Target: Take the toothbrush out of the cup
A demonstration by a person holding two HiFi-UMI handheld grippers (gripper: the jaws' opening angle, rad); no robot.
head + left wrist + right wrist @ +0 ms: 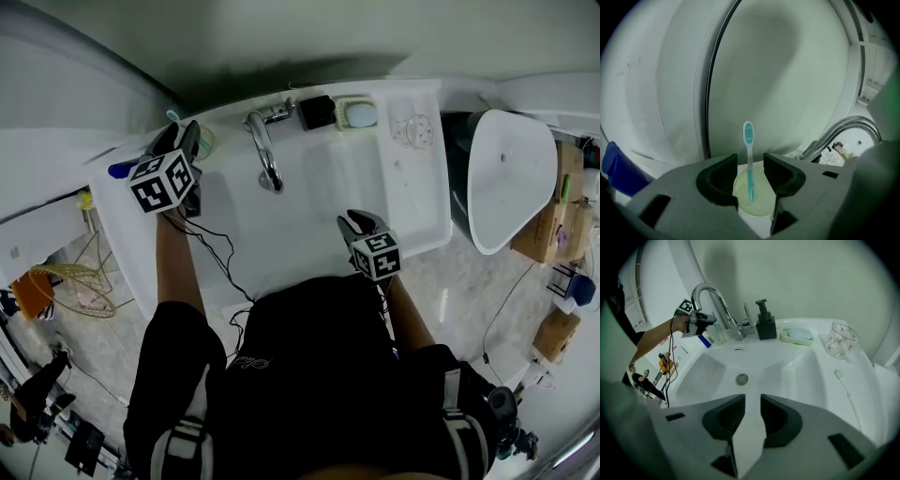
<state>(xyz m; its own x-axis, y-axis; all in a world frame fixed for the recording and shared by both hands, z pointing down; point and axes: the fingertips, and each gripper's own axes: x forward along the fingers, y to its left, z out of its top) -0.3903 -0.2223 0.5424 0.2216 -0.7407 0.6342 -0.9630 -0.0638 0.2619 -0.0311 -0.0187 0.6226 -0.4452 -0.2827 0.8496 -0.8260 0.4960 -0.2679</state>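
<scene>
Left gripper (750,162) jaws straddle the toothbrush (749,149) without pinching; it stands toward twelve o'clock in the cup (761,206). Right gripper (752,405) half-open, empty. Lift remains.

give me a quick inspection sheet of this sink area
surface: white ceramic sink with a chrome tap
job's things: teal and clear toothbrush upright in the pale green cup, back left of the sink
clutter: black soap dispenser, pale green soap dish and clear glass tumbler along the back rim
grippers: left gripper open, jaws either side of the toothbrush, not touching; right gripper open, empty, over the basin
cables: black cable trails from the left gripper across the sink
surroundings: white oval fixture and cardboard boxes at the right
</scene>
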